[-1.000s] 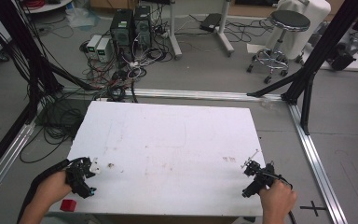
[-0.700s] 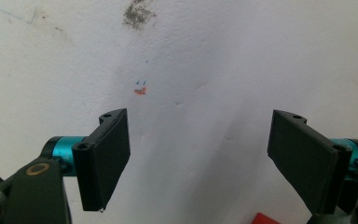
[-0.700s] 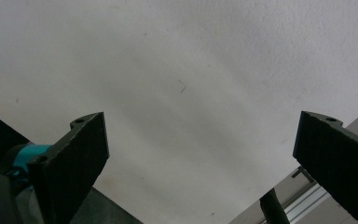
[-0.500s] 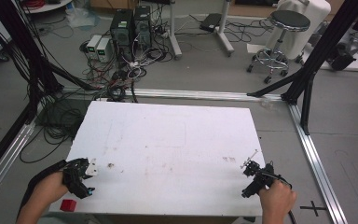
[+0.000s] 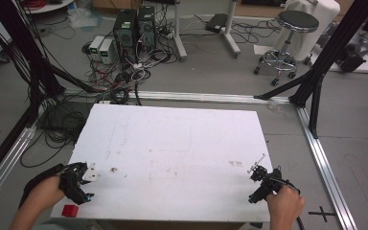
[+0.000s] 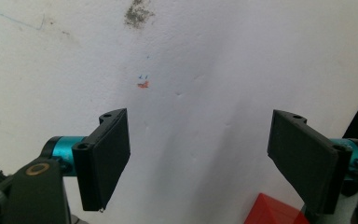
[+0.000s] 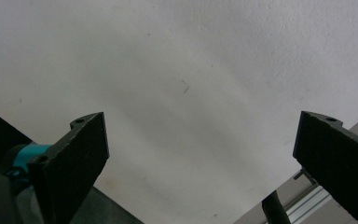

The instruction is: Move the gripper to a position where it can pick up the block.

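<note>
At the near left corner of the white table (image 5: 172,143) lies a small red block (image 5: 70,210). My left gripper (image 5: 84,179) hovers just beyond it, held in a hand. In the left gripper view its jaws stand wide apart with nothing between them (image 6: 198,156), and a corner of the red block (image 6: 272,212) shows at the bottom edge, near the right-hand jaw. My right gripper (image 5: 261,177) rests near the table's near right edge. Its jaws are spread wide over bare white table (image 7: 200,154) and hold nothing.
Dark smudges (image 5: 114,169) and faint marks (image 5: 235,164) dot the tabletop. Black frame posts (image 5: 316,72), aluminium rails (image 5: 326,158), a round stool (image 5: 287,28) and computer boxes with tangled cables (image 5: 129,28) stand on the floor beyond the table.
</note>
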Tool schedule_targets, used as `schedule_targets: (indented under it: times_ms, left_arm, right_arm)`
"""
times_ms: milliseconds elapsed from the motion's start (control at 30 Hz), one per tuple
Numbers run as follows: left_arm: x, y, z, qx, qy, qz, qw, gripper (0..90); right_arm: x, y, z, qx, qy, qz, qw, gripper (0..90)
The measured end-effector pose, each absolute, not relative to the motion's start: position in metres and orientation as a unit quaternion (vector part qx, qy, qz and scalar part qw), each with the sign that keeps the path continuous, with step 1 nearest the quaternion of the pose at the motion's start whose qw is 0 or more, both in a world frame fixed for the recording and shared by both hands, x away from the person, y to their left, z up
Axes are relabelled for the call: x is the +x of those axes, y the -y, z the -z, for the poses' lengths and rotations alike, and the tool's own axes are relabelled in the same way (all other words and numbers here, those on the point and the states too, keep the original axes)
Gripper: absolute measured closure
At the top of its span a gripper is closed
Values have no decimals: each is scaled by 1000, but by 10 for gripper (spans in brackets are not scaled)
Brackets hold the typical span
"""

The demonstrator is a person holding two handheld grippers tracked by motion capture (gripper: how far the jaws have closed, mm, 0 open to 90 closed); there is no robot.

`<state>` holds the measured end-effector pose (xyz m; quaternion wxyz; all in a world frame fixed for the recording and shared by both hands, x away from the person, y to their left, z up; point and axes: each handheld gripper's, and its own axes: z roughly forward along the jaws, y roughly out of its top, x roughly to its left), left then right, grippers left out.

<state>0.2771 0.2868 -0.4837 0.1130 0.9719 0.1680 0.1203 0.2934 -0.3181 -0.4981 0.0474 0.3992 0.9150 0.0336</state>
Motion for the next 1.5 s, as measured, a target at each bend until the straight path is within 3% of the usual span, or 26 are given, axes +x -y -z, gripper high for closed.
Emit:
schedule_targets:
  times_ms: [700, 1500]
  left_arm:
    - [277, -303, 466, 990, -57, -111, 68, 215]
    - [246, -310, 470, 996, -16, -83, 37, 216]
  right_arm:
    - [293, 315, 496, 396, -916, -40, 48, 25]
    - [293, 314, 496, 396, -916, -44, 47, 25]
